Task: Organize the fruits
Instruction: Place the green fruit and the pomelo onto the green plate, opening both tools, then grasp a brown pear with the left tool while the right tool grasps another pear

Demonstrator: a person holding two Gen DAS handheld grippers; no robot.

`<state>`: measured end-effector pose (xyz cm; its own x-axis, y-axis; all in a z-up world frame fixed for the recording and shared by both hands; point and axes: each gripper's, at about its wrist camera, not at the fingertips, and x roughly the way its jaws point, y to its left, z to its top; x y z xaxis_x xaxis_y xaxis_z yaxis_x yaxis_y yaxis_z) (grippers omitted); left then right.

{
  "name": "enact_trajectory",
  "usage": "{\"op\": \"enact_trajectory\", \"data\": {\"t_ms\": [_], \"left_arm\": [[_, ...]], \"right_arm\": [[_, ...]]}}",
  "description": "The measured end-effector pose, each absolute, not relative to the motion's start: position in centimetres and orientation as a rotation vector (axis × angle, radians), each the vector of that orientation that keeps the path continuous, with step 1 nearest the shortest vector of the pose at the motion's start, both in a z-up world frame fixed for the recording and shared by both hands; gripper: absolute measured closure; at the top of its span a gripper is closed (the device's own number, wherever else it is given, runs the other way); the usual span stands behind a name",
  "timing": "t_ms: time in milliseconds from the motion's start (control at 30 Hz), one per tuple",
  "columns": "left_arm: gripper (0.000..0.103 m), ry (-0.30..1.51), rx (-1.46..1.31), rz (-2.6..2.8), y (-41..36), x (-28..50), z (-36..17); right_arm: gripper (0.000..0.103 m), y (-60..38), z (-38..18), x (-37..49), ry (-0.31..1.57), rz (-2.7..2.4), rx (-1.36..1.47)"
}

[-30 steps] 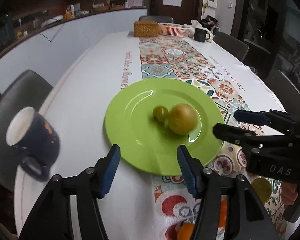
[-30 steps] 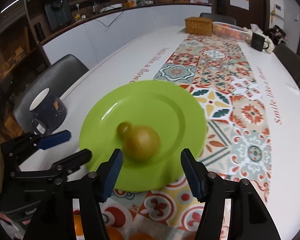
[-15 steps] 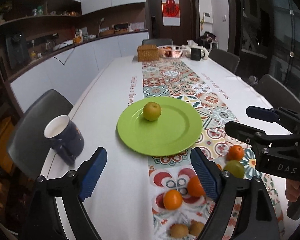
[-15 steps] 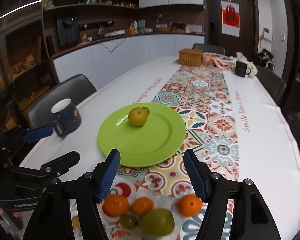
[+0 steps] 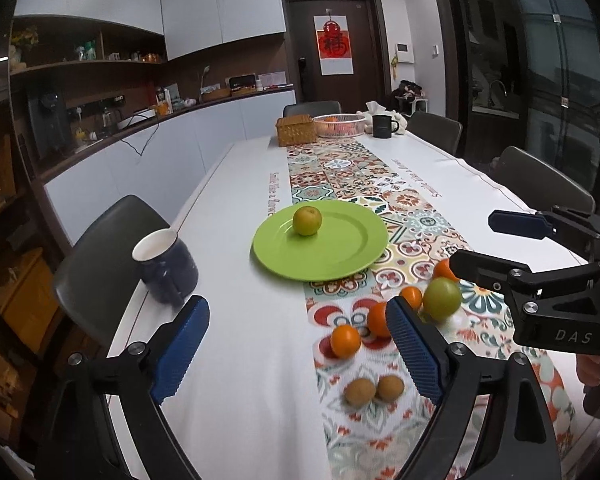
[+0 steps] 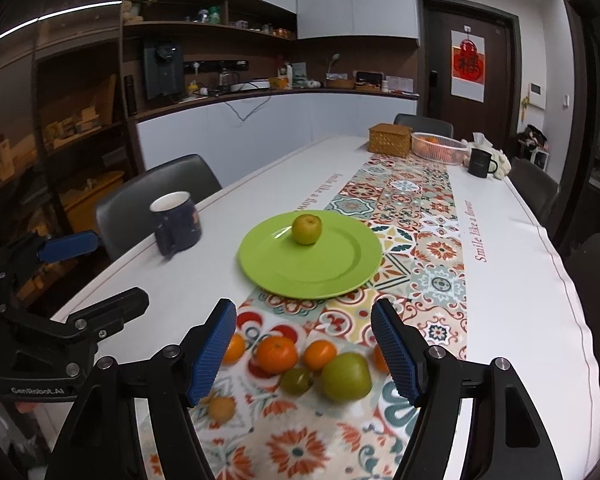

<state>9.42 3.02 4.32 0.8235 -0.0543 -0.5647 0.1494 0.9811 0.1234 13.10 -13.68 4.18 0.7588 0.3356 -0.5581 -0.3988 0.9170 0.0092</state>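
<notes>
A yellow-green pear (image 5: 307, 220) (image 6: 306, 229) sits on the far part of a green plate (image 5: 332, 256) (image 6: 332, 272) on the patterned runner. Nearer me lie loose fruits: several oranges (image 5: 345, 340) (image 6: 277, 355), a big green apple (image 5: 442, 298) (image 6: 346, 376), a small dark green fruit (image 6: 296, 381) and two brown kiwis (image 5: 360, 392). My left gripper (image 5: 298, 354) is open and empty, held above the near table edge. My right gripper (image 6: 304, 356) is open and empty above the loose fruits; it also shows in the left wrist view (image 5: 496, 246).
A dark blue mug (image 5: 166, 268) (image 6: 177, 222) stands left of the plate near the table edge. A wicker box (image 5: 296, 131), a fruit basket (image 5: 339, 125) and a black mug (image 5: 383, 126) stand at the far end. Chairs line both sides.
Both grippers have pulled back and up from the plate, empty. The loose fruits near the table's front have come into view. The pear stays on the plate.
</notes>
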Motion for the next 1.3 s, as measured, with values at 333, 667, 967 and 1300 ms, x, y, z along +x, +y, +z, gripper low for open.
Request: {"op": "enact_trajectory", "data": {"t_ms": [333,667,967,1300], "left_arm": [[0.012,0.562,0.245,-0.142,3.8,6.5,2.9],[0.019,0.569,0.351,-0.298,2.7,6.5,0.2],[0.035,0.617,0.436,-0.448,2.0,7.6,-2.5],[0.052,0.74,0.39,-0.554,2.0,10.1,-5.6]], "right_arm": [[0.032,-11.2,3.1,9.2,0.563,0.449,-0.23],[0.033,-9.8,0.1,8.8,0.653,0.528,-0.304],[0.041,-8.2,-2.7,9.3,0.705,0.599,-0.441],[0.057,-7.1,-5.3,11.2,0.805,0.685,-0.46]]}}
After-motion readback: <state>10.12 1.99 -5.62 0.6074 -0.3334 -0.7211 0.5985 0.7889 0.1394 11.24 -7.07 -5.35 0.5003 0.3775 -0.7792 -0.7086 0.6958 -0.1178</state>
